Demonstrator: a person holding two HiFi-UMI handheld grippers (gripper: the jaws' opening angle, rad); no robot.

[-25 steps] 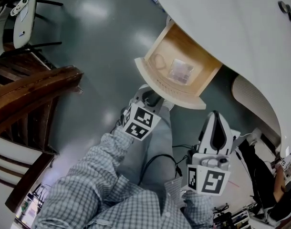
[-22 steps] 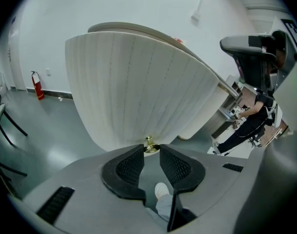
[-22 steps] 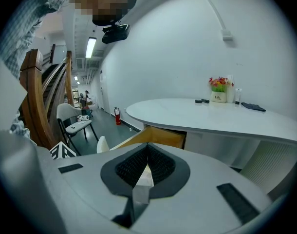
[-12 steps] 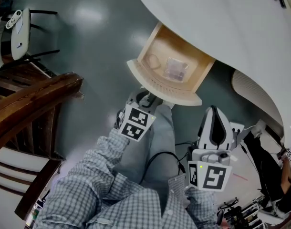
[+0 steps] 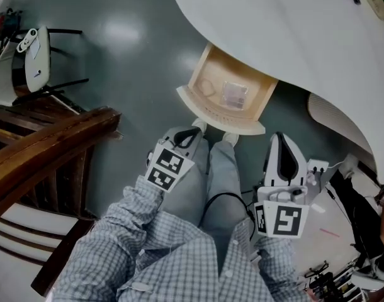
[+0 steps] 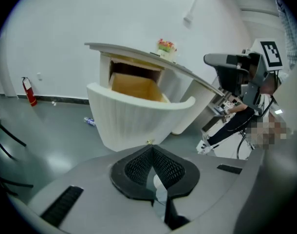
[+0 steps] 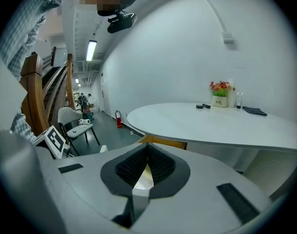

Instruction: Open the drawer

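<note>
Judging by how things lie, I'd call the job as good as done: the drawer [image 5: 211,83] stands pulled well out from under the round white surface [image 5: 293,36], its wooden inside open to view with a small clear packet [image 5: 235,95] lying in it. My left claw [image 5: 193,133] hangs on the near side of the drawer's curved, ribbed front, apart from it. Its jaws have just been closing and are now pressed together with nothing between them. My right claw [image 5: 281,145] hangs off to the right, below the surface's edge, pressed together too and empty. I see nothing left to do except perhaps drawing the drawer out a touch further, and I can't tell whether it has more travel. On the far part of the surface stand a small pot of flowers [image 7: 219,95] and a few small items. Around it are a glossy grey-green floor [image 5: 116,74], a dark wooden frame [image 5: 53,143] at the left, a white chair [image 5: 33,49] beyond that, and plain white walls.
</note>
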